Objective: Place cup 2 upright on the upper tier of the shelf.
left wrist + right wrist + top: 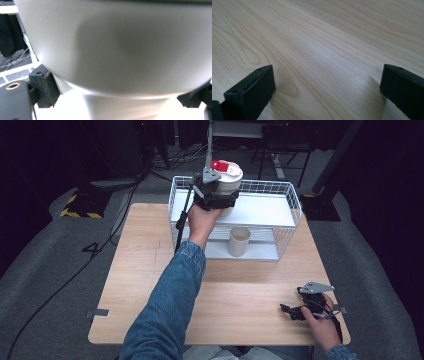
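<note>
the left gripper [220, 195] was up over the white wire basket [295, 205] at the far edge of the wooden table [150, 265], held by the left hand [202, 220] with a denim sleeve [167, 310] reaching in from the bottom of the high view. its jaws were clamped on a white paper cup [230, 177] with a white lid carrying a red tab [220, 166]. cup was upright, lifted above the upper white shelf [265, 212] of the basket, near the basket's left back corner. in the left gripper view the cup's white wall [120, 50] sat very close to the lens and blurred, with a black jaw on each side pressing against it low down, so the fingers pinched the cup.

a second cup, beige paper cup [238, 241], stood upright and open on the lower shelf of the basket, below and to the right of the held cup, well apart from it.

the right gripper [295, 311] lay low at the near right corner of the table, in the right hand [322, 322], grey plate on top. in the right gripper view its two black jaws were spread wide apart with bare wood grain [324, 50] between them, nothing held. jaws looked to rest on or just above the tabletop, could not tell which.

dark floor and cables around the table.
</note>
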The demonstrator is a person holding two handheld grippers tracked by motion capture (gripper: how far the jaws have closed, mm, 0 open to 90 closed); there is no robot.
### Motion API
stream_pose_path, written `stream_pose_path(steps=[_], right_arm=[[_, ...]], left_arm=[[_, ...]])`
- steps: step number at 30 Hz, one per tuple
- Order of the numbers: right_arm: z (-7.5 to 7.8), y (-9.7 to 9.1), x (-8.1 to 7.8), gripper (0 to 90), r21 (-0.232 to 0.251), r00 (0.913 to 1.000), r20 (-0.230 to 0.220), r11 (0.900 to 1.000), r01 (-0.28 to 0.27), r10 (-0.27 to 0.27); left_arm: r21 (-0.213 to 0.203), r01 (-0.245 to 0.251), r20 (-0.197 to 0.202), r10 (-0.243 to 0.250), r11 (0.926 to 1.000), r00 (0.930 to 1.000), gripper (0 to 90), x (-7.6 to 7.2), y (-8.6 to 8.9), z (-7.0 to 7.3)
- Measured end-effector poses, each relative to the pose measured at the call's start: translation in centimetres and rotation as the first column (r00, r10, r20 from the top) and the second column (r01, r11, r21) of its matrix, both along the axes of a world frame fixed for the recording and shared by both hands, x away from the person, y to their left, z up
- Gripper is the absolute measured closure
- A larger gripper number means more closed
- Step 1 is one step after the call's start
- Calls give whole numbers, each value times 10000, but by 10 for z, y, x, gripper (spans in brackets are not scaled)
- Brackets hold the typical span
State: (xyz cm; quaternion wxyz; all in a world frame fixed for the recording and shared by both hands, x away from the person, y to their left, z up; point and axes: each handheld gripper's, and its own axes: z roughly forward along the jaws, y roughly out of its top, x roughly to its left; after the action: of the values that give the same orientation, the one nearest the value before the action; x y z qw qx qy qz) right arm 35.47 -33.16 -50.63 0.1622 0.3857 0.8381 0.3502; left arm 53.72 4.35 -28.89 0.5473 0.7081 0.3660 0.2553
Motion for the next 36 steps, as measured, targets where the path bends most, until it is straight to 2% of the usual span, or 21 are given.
stream_pose_path(steps=[1,3,8,11,26,36], right_arm=[[0,0,0,0,0,10000,0,10000,-1,1],[0,0,0,0,0,10000,0,10000,-2,2],[0,0,0,0,-1,10000,-1,10000,-2,2],[0,0,0,0,-2,10000,-1,10000,0,0],[0,0,0,0,-7,10000,-2,10000,-8,8],[0,0,0,0,-3,10000,-8,10000,-6,6]], left_arm=[[-37,11,111,-11,10000,9999,71,0,1,1],[-266,86,86,-84,9996,9999,49,-1,3,2],[-144,200,-18,-201,9997,9998,20,-3,6,4],[-79,271,224,-269,9996,9994,19,-9,9,7],[62,400,455,-402,9992,9982,33,-42,32,20],[-196,487,511,-477,9986,9976,35,-67,52,25]])
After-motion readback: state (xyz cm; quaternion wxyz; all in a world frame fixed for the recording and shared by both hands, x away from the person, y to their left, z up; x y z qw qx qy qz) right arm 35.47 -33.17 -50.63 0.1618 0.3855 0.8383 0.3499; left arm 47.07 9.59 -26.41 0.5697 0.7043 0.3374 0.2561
